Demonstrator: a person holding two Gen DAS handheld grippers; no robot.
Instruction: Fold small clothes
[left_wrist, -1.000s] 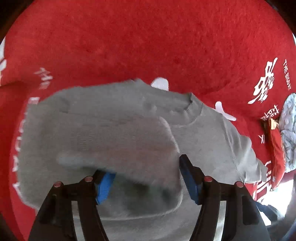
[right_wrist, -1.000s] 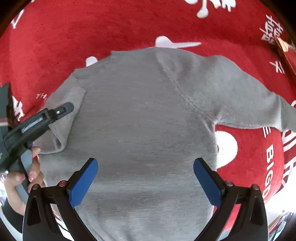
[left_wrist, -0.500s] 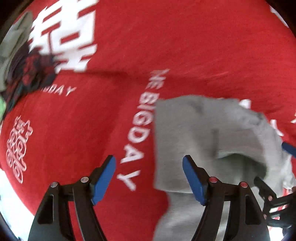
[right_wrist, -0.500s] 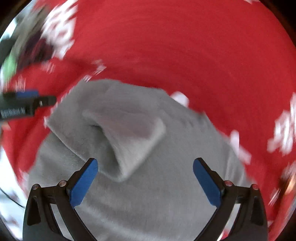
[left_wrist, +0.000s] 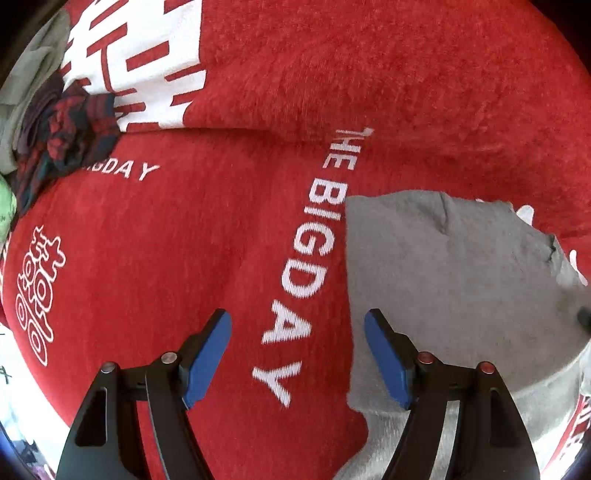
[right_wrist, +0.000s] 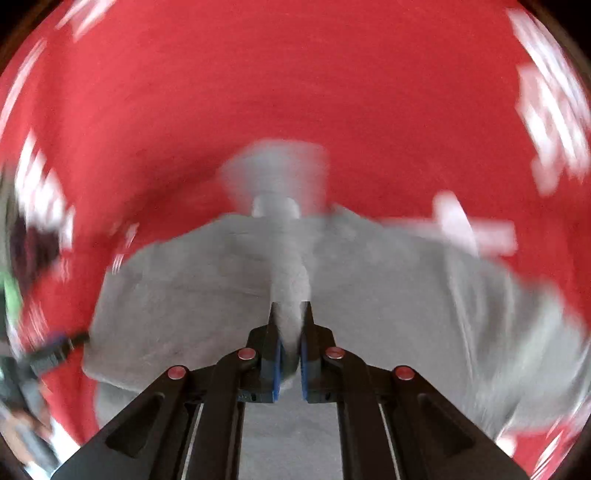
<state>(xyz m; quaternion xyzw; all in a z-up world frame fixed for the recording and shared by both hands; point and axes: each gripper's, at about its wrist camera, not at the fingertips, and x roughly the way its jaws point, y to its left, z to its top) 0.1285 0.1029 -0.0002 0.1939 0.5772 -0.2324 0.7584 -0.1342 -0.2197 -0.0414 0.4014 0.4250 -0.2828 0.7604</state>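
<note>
A small grey sweater (left_wrist: 436, 280) lies on a red cloth with white lettering (left_wrist: 229, 221). In the left wrist view its straight left edge runs just past my right finger. My left gripper (left_wrist: 297, 354) is open and empty, hovering over the red cloth beside the sweater. In the right wrist view, which is blurred by motion, my right gripper (right_wrist: 290, 328) is shut on a raised fold of the grey sweater (right_wrist: 184, 295), a sleeve by its shape. The fold stands up between the blue pads.
A pile of other clothes, dark red plaid (left_wrist: 62, 140) and grey (left_wrist: 29, 81), lies at the far left of the red cloth. The left gripper shows blurred at the left edge of the right wrist view (right_wrist: 48, 354).
My left gripper let go of the sleeve it folded over and swung left off the sweater. My right gripper closed on a fold of the sweater and is moving fast.
</note>
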